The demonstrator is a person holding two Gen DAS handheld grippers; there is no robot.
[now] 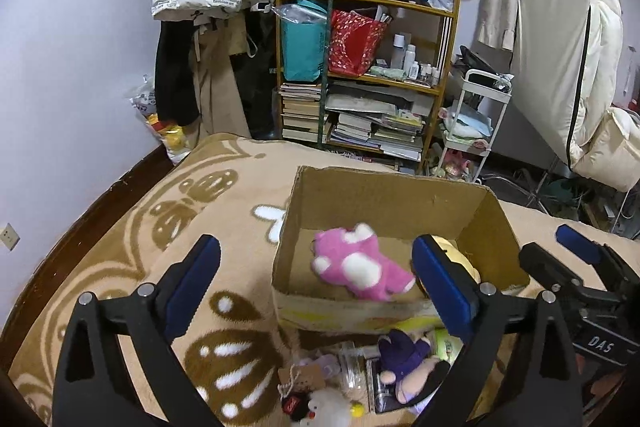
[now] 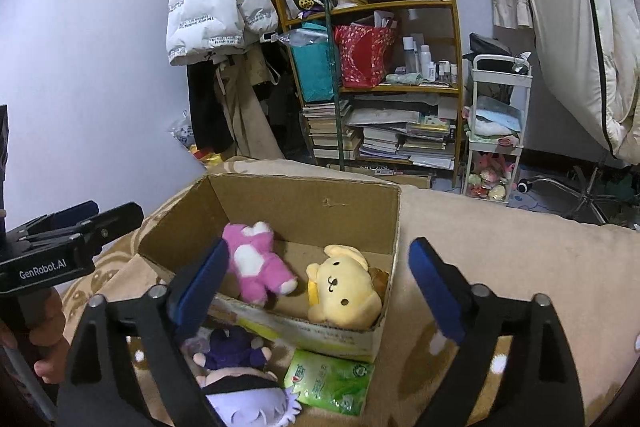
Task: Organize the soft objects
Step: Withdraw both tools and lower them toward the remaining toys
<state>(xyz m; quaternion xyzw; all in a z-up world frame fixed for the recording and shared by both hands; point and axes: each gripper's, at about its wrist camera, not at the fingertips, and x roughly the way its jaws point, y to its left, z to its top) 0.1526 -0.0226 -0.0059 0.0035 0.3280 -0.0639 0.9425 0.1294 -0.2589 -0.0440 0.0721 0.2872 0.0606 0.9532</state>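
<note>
An open cardboard box (image 1: 384, 199) (image 2: 312, 207) stands on the patterned blanket. A pink and white plush (image 1: 356, 263) (image 2: 256, 263) is inside it at the left, blurred in the left wrist view. A yellow dog plush (image 2: 344, 287) lies in the box at the right. A purple-clothed doll (image 1: 408, 359) (image 2: 236, 367) lies in front of the box. My left gripper (image 1: 316, 291) is open and empty above the box's near left side. My right gripper (image 2: 320, 287) is open and empty over the box's front edge.
A green tissue pack (image 2: 330, 381) lies in front of the box. Small trinkets and a white plush (image 1: 328, 407) lie at the near edge. A full bookshelf (image 1: 360, 67), a white cart (image 2: 496, 131) and hanging coats stand behind the bed.
</note>
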